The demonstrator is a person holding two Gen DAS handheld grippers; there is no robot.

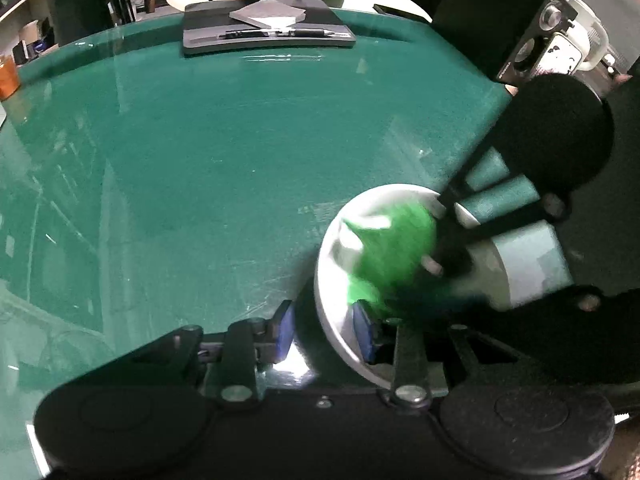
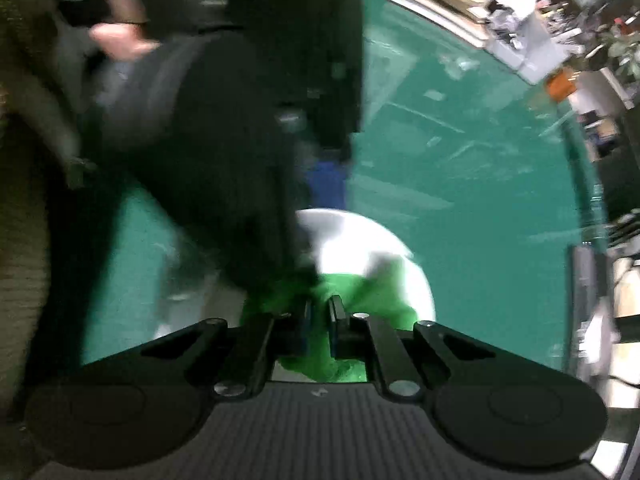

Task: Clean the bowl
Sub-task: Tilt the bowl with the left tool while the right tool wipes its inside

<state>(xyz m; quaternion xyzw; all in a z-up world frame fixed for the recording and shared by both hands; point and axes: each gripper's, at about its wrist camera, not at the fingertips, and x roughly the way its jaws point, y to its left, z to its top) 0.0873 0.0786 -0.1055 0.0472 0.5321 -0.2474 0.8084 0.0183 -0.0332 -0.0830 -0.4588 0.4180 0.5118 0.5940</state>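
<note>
Your left gripper (image 1: pixel 326 330) clamps the near rim of the white bowl (image 1: pixel 340 248), one blue pad outside the wall and one inside. Your right gripper (image 2: pixel 319 320) pinches the green cloth (image 2: pixel 376 300) with its jaws nearly together, pressing it into the bowl, which sits on the green table (image 1: pixel 200 160). Farther back lies a grey tray (image 1: pixel 268 32) with pens.

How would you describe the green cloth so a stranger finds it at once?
On the dark green table, find the white bowl near the front edge. The bright green cloth lies crumpled inside it, pinched by the right gripper; it is much brighter than the tabletop.
</note>
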